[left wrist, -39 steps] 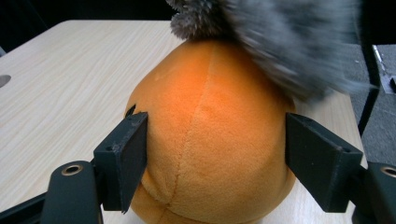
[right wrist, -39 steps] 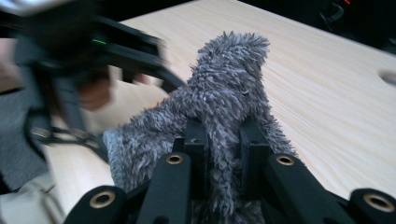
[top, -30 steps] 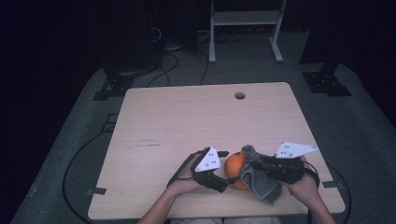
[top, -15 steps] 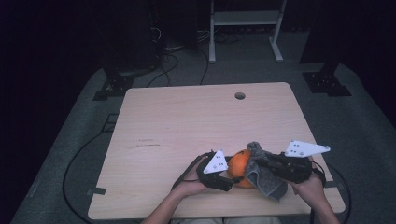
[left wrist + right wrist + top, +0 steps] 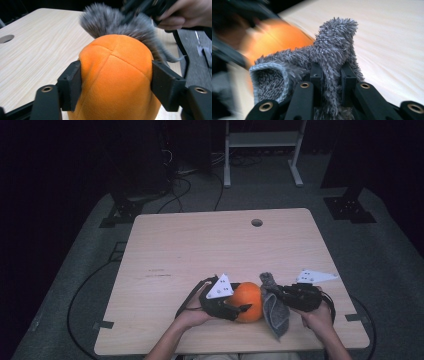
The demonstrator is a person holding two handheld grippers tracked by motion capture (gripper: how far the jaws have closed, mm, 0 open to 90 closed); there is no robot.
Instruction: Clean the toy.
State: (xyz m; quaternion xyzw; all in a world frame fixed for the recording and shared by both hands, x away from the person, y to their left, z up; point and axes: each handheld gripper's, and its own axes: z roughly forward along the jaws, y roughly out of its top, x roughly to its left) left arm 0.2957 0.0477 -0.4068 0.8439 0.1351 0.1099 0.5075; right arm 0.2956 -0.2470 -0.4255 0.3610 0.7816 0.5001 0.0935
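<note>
Near the table's (image 5: 165,245) front edge, the left hand-held gripper (image 5: 239,309) has just been adjusting its jaws, which now press both sides of an orange plush ball (image 5: 116,75). Just beside it on the right, the right hand-held gripper (image 5: 331,72) is clamped tight on a grey fuzzy cloth (image 5: 332,52), which touches the ball.

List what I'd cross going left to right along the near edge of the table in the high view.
Left hand → left gripper → orange plush ball → grey fuzzy cloth → right gripper → right hand.
</note>
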